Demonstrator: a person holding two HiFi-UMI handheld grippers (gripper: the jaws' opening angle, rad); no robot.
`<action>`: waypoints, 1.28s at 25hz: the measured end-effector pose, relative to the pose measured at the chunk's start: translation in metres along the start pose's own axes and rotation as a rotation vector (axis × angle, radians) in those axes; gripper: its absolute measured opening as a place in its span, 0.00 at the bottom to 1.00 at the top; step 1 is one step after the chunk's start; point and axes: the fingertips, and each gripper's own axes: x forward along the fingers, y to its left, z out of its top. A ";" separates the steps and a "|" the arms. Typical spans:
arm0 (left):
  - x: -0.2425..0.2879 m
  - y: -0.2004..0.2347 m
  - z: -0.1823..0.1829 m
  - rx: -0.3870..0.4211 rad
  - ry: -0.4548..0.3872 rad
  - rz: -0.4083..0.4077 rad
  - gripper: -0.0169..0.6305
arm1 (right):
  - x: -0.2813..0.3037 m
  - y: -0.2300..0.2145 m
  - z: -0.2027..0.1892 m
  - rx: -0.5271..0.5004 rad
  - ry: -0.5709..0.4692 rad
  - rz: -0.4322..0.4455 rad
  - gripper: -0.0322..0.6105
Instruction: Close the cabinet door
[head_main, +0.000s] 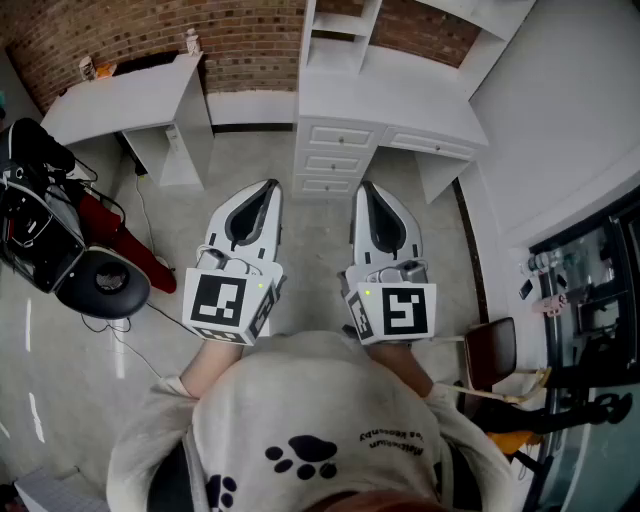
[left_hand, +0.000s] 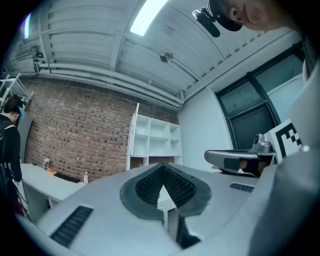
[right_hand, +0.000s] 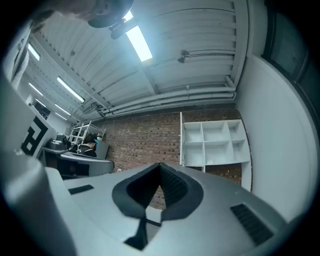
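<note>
White paint covers most of what stands in front of the person. A white cabinet (head_main: 335, 150) with three small drawers sits at twelve o'clock, backed against a brick wall (head_main: 250, 40), and open shelves (head_main: 345, 25) rise above its top. A narrow white panel (left_hand: 134, 135) stands upright along the left edge of those shelves. I cannot tell whether it is the cabinet door seen edge-on.

The person, in a cream sweatshirt (head_main: 320, 420) with a black paw print, holds both tools out toward twelve o'clock, side by side, apart from each other and well short of the cabinet. The left tongs (head_main: 268, 186) are clenched, with the tips of their ribbed pads (left_hand: 150, 185) met and nothing between them. The right tongs (head_main: 366, 186) are clenched the same way on nothing, and their dark pads (right_hand: 172, 185) come to a point. Each tool carries a marker cube at its back end, the left cube (head_main: 228, 305) and the right cube (head_main: 393, 312) just ahead of the sleeves.

At ten o'clock a second white bench (head_main: 120, 100) stands along the brick, with a small bottle (head_main: 192, 40) at its far corner. A black stool (head_main: 100, 282) sits at nine o'clock on the pale floor (head_main: 300, 215). A brown chair (head_main: 490, 350) is at four o'clock.
</note>
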 end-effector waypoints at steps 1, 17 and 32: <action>0.004 0.002 0.002 0.000 -0.001 0.002 0.04 | 0.004 -0.002 0.001 -0.001 0.001 0.000 0.06; 0.032 -0.020 -0.015 -0.013 0.004 0.058 0.04 | 0.009 -0.041 -0.014 0.045 -0.019 0.059 0.06; 0.105 0.021 -0.020 -0.011 -0.007 0.041 0.04 | 0.086 -0.060 -0.034 0.036 -0.019 0.075 0.07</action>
